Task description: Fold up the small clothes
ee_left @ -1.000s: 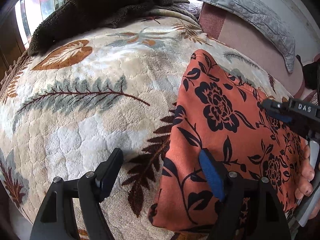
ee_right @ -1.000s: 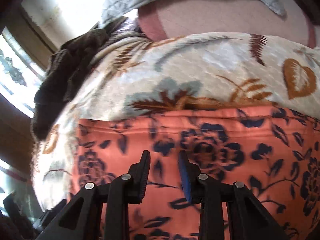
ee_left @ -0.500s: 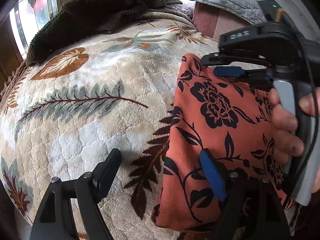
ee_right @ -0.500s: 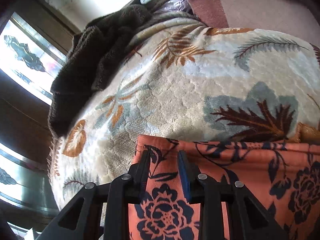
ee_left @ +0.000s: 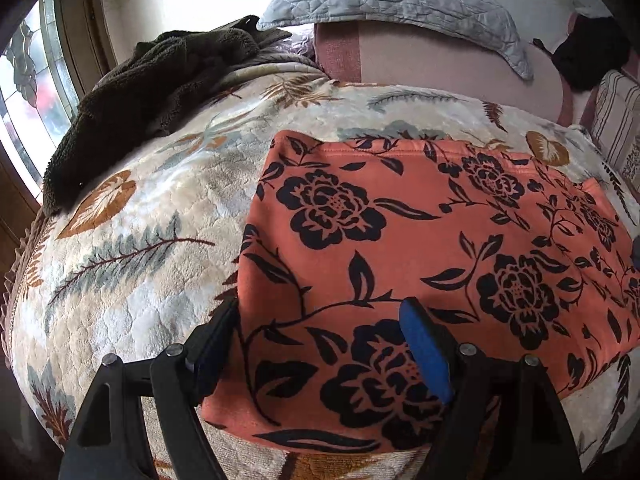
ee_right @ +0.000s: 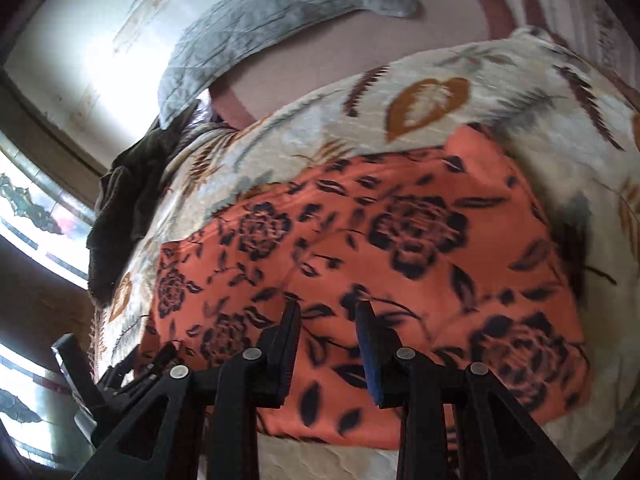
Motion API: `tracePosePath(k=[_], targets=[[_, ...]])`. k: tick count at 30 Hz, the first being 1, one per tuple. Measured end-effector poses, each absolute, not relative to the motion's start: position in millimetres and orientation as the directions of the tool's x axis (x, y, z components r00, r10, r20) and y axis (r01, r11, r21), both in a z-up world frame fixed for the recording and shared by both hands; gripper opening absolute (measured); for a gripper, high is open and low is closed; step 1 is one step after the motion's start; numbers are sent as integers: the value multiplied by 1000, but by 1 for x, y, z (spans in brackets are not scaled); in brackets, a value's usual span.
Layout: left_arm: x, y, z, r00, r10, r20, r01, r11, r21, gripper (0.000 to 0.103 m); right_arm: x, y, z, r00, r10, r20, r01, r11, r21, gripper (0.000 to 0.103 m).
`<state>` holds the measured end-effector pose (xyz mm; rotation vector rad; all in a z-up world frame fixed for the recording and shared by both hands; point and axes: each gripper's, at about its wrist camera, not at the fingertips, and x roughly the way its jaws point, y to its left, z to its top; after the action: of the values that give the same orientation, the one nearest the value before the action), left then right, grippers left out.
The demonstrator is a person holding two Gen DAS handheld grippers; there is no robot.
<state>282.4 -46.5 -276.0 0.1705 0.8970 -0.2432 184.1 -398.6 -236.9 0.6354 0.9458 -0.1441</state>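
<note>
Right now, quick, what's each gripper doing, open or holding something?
Left gripper: open wide above the orange flowered cloth, holding nothing.
Right gripper: fingers narrowly apart over the same cloth, nothing visibly between them.

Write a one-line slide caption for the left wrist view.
Left tool held open above the folded orange floral garment lying flat on the leaf-patterned blanket.

Orange floral garment [ee_right: 400, 240] motion-blurred; right end cut off.
</note>
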Motion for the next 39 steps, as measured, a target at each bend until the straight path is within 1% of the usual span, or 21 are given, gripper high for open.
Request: tracePosePath(k=[3, 5, 6, 9, 12, 15, 17, 20, 22, 25, 28, 32, 34, 36, 37, 39], targets=[[277, -49, -269, 628, -158, -762, 287, 957, 38, 81, 159, -418, -258, 552, 105, -827, 465, 785, 410, 32], [274, -50, -266, 644, -161, -748, 289, 956, 43, 81, 152, -426, -281, 504, 115, -856, 503, 766, 399, 31], [272, -50, -265, 652, -157, -742, 286, 957, 49, 81, 149, -428, -284, 517, 125, -847, 503, 756, 418, 31], [274, -50, -264, 662, -151, -734, 276, 960, 51, 81, 144, -427, -275, 551, 121, -825, 479, 764, 432, 31], [276, -51, -262, 670, -149, -727, 264, 963, 47, 81, 136, -424, -264, 612, 95, -785, 452, 773, 446, 31], [279, -52, -261, 679, -146, -720, 253, 967, 42, 81, 132, -429, -259, 643, 81, -762, 454, 760, 464, 31], [280, -54, -261, 680, -149, -718, 249, 968, 35, 81, 134, -432, -264, 627, 90, -774, 465, 753, 465, 31], [281, -57, -260, 686, -146, -713, 244, 969, 37, 81, 141, -435, -281, 558, 117, -822, 494, 749, 442, 31], [282, -59, -260, 688, -140, -712, 241, 970, 42, 81, 140, -436, -277, 567, 120, -815, 485, 751, 448, 31], [281, -63, -259, 696, -140, -704, 243, 969, 48, 81, 132, -437, -269, 600, 116, -791, 478, 741, 471, 31], [276, -67, -253, 725, -146, -673, 252, 966, 62, 81, 119, -441, -256, 669, 116, -734, 448, 726, 522, 31], [263, -72, -239, 788, -149, -597, 258, 961, 100, 81, 96, -447, -239, 751, 138, -646, 391, 696, 603, 31], [255, -75, -233, 812, -171, -558, 275, 955, 108, 81, 85, -449, -238, 767, 165, -620, 376, 667, 643, 31], [251, -84, -235, 798, -208, -565, 320, 941, 106, 81, 77, -450, -240, 768, 186, -613, 380, 639, 669, 31], [250, -89, -238, 785, -217, -580, 342, 933, 114, 81, 73, -452, -242, 768, 203, -607, 384, 614, 690, 32], [250, -100, -246, 752, -220, -621, 371, 920, 124, 81, 64, -455, -250, 771, 236, -591, 395, 551, 735, 32]])
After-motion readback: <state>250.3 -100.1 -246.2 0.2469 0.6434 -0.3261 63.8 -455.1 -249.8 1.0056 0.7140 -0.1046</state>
